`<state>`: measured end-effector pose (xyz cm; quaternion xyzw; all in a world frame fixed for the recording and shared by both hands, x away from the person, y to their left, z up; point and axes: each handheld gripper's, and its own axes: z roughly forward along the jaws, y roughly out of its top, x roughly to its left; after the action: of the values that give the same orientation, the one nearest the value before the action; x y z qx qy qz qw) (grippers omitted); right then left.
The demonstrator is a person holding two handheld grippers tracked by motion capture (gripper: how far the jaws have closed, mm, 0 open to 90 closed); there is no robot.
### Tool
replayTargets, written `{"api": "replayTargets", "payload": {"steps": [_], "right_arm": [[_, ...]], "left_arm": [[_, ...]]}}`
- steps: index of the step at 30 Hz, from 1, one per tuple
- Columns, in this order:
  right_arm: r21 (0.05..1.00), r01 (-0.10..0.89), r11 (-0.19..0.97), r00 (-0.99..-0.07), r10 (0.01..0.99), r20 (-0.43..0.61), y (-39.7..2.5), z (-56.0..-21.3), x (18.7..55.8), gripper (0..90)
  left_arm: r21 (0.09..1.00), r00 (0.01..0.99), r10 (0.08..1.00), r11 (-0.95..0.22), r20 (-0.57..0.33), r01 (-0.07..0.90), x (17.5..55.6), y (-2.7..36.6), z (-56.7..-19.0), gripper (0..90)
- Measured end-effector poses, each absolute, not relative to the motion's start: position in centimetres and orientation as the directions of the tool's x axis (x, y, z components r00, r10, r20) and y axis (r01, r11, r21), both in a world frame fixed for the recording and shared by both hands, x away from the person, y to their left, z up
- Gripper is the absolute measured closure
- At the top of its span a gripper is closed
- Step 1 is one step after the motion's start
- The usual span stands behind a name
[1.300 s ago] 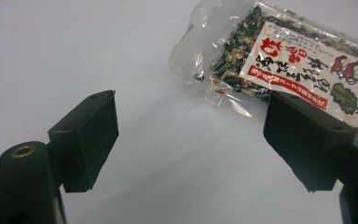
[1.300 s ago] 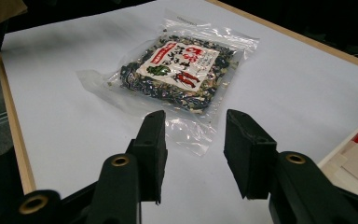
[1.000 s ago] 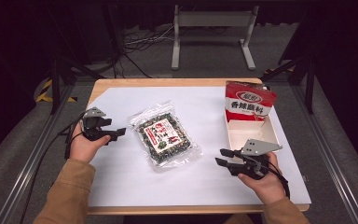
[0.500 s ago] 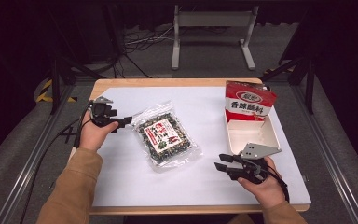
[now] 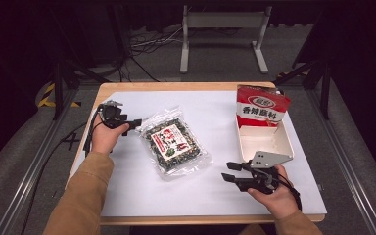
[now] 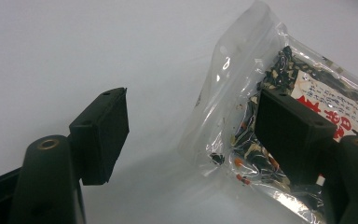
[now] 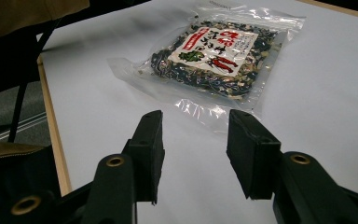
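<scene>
Clear snack bag, flat at mid-tabletop: approached at its far-left corner by the left gripper, jaws spread, and faced by the right gripper, likewise spread; slippery film is judged likely to be pushed away rather than pinched.

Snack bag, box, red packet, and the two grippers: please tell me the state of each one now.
snack bag: sealed, lying flat on the white sheet, not gripped.
white box: open on top, looks empty.
red packet: standing upright at the box's far end.
left gripper: open, at the bag's corner.
right gripper: open, short of the bag.
</scene>
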<state>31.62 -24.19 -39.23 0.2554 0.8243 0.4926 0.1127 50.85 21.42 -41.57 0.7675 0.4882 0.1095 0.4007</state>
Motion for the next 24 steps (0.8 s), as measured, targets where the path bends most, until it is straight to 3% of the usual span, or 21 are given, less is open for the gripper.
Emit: {"api": "replayTargets", "payload": {"steps": [8,24], "right_arm": [[0.872,0.305,0.382,-0.847,0.527,0.065,-24.4,-39.4,31.7,55.1],[0.866,0.301,0.399,-0.853,0.518,0.058,-23.8,-39.8,31.4,51.0]], "left_arm": [[0.739,0.542,0.803,-0.205,-0.248,0.642,51.6,20.4,-42.9,29.1],[0.682,0.570,0.779,-0.269,-0.262,0.681,52.2,20.0,-44.8,27.5]]}}
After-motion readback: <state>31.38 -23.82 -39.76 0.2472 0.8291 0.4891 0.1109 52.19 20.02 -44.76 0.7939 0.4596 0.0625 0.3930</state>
